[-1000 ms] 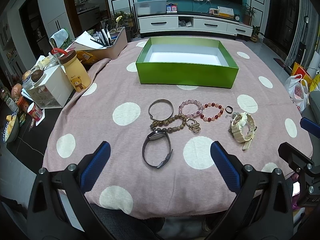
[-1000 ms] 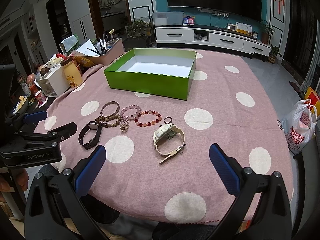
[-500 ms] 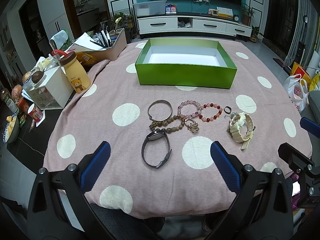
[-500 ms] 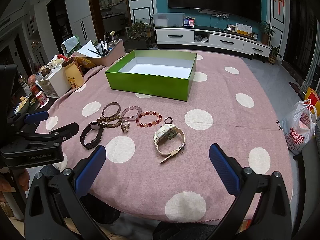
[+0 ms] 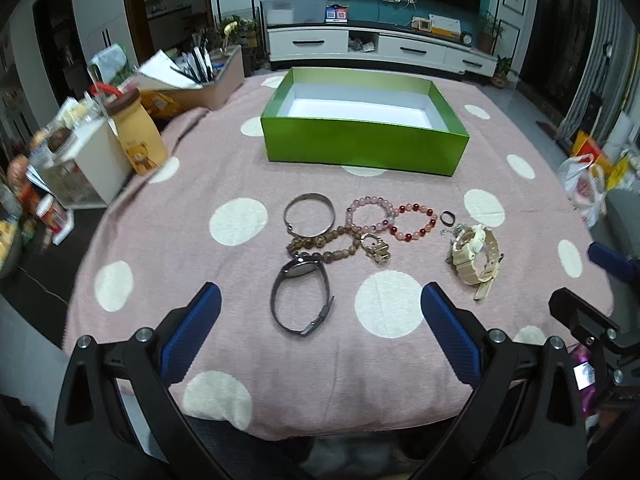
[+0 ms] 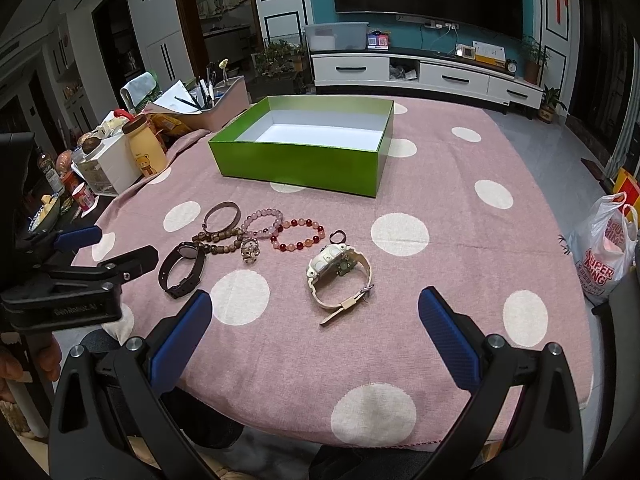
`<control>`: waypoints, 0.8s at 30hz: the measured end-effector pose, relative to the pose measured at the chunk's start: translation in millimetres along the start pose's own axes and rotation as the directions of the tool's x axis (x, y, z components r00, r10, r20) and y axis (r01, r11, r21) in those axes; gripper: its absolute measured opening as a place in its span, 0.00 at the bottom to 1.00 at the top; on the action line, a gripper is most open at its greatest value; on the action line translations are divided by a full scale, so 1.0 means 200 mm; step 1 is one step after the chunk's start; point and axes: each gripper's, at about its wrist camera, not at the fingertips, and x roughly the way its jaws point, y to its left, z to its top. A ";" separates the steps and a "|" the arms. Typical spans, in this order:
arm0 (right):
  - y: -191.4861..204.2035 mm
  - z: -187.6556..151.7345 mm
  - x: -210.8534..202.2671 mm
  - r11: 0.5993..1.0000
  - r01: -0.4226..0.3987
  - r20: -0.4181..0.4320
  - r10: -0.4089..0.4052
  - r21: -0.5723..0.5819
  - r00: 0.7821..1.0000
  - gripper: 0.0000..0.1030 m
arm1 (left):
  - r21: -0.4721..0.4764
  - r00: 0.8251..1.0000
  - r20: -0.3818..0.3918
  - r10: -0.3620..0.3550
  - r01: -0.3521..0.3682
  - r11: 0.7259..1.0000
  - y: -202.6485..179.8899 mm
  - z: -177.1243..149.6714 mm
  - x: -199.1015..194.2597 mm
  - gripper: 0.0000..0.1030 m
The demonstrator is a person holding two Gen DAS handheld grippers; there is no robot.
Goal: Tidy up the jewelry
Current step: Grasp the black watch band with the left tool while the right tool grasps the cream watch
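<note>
An empty green box (image 5: 362, 148) (image 6: 296, 160) stands at the far middle of the pink dotted tablecloth. In front of it lie a metal bangle (image 5: 309, 220), a pink bead bracelet (image 5: 370, 213), a red bead bracelet (image 5: 414, 222), a brown wooden bead string (image 5: 320, 245), a gold charm (image 5: 376, 247), a small dark ring (image 5: 447, 218), a dark watch (image 5: 300, 296) (image 6: 181, 270) and a cream watch (image 5: 476, 258) (image 6: 340, 276). My left gripper (image 5: 318, 320) is open, just short of the dark watch. My right gripper (image 6: 314, 328) is open, just short of the cream watch.
At the left table edge stand a yellow bear bottle (image 5: 138, 142), a white container (image 5: 80, 168) and a tray of pens and papers (image 5: 192, 80). A plastic bag (image 6: 604, 248) hangs off to the right. A TV cabinet (image 5: 380, 46) is behind.
Both grippers have moved slightly forward toward the jewelry; the left view has shifted a little. Nothing was taken hold of and both stay open.
</note>
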 end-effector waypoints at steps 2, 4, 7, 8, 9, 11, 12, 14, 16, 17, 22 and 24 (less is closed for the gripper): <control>-0.02 -0.02 0.02 1.000 -0.009 0.006 0.009 0.006 1.000 0.99 | -0.041 0.999 -0.007 -0.047 0.047 0.998 0.08 -0.01 0.04 0.98; -0.04 -0.03 0.05 1.000 -0.018 0.010 0.018 0.008 1.000 0.99 | -0.079 0.997 -0.010 -0.076 0.075 0.994 0.16 -0.04 0.08 0.98; -0.04 -0.07 0.08 1.000 -0.027 0.022 0.027 -0.006 0.999 0.99 | -0.111 0.997 -0.005 -0.072 0.071 0.991 0.27 -0.09 0.11 0.98; -0.04 -0.08 0.10 0.999 -0.030 0.022 0.030 -0.015 0.999 0.99 | -0.113 0.998 -0.007 -0.065 0.064 0.992 0.30 -0.11 0.13 0.98; -0.03 -0.09 0.12 0.999 -0.036 0.021 0.037 -0.021 0.999 0.97 | -0.113 0.998 -0.008 -0.061 0.059 0.992 0.31 -0.13 0.13 0.98; -0.03 -0.10 0.17 0.999 -0.046 0.008 0.046 -0.028 0.999 0.89 | -0.112 0.998 -0.015 -0.057 0.055 0.992 0.34 -0.16 0.16 0.98; -0.02 -0.10 0.19 0.998 -0.047 0.000 0.047 -0.029 0.999 0.87 | -0.114 0.998 -0.022 -0.057 0.055 0.992 0.35 -0.17 0.17 0.98; -0.02 -0.10 0.23 0.998 -0.051 -0.012 0.051 -0.030 0.999 0.79 | -0.117 0.998 -0.026 -0.064 0.060 0.991 0.35 -0.17 0.20 0.98; -0.02 -0.11 0.28 0.998 -0.049 -0.019 0.048 -0.039 0.999 0.74 | -0.104 0.997 -0.024 -0.070 0.067 0.992 0.35 -0.17 0.22 0.95; -0.02 -0.11 0.30 0.998 -0.048 -0.023 0.048 -0.045 0.999 0.71 | -0.094 0.997 -0.025 -0.072 0.069 0.993 0.34 -0.17 0.23 0.94; -0.02 -0.12 0.37 0.997 -0.053 -0.043 0.050 -0.055 0.998 0.61 | -0.099 0.994 -0.072 -0.077 0.070 0.993 0.31 -0.15 0.33 0.76; -0.02 -0.11 0.38 0.997 -0.055 -0.046 0.053 -0.053 0.998 0.60 | -0.099 0.994 -0.079 -0.076 0.068 0.993 0.30 -0.14 0.36 0.75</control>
